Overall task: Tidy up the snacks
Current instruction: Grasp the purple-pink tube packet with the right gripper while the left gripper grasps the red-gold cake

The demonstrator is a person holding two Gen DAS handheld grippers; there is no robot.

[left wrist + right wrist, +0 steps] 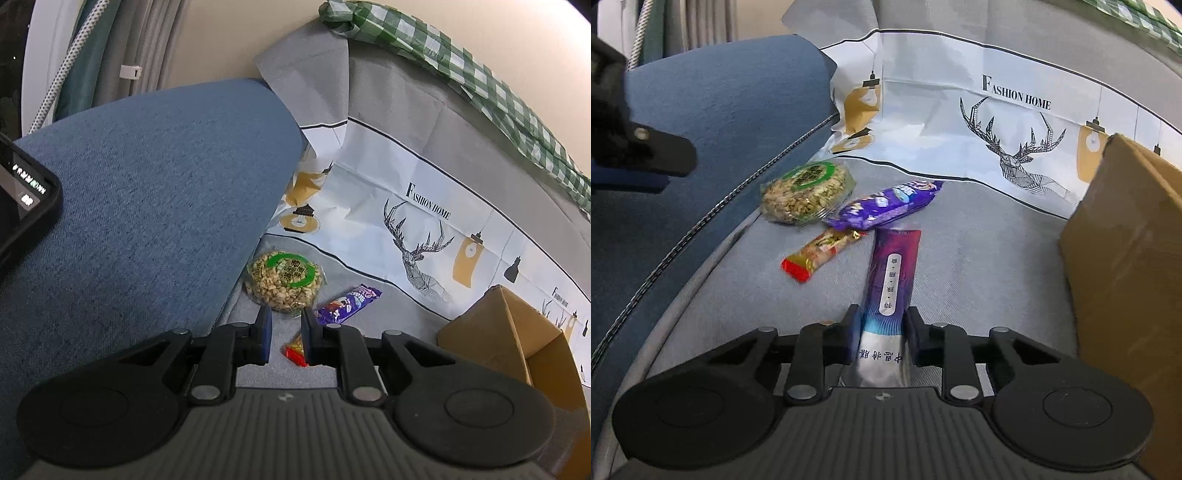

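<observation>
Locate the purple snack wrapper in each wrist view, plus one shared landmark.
Left wrist: purple snack wrapper lies centre, just right of and beyond the left gripper, beside the round peanut cake.
Right wrist: purple snack wrapper lies upper centre, beyond the long pouch between the right gripper fingers.
Shared landmark: the deer print on the back cloth.

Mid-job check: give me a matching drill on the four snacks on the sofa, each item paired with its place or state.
Items:
1. round rice cake
2. purple packet
3. red-ended bar
4. long purple pouch

Places or states:
A. between the right gripper's fingers
B. against the blue cushion
C. lying nearest the left gripper
D. across the far end of the pouch

Pairs: 1-B, 2-D, 3-C, 4-A
</observation>
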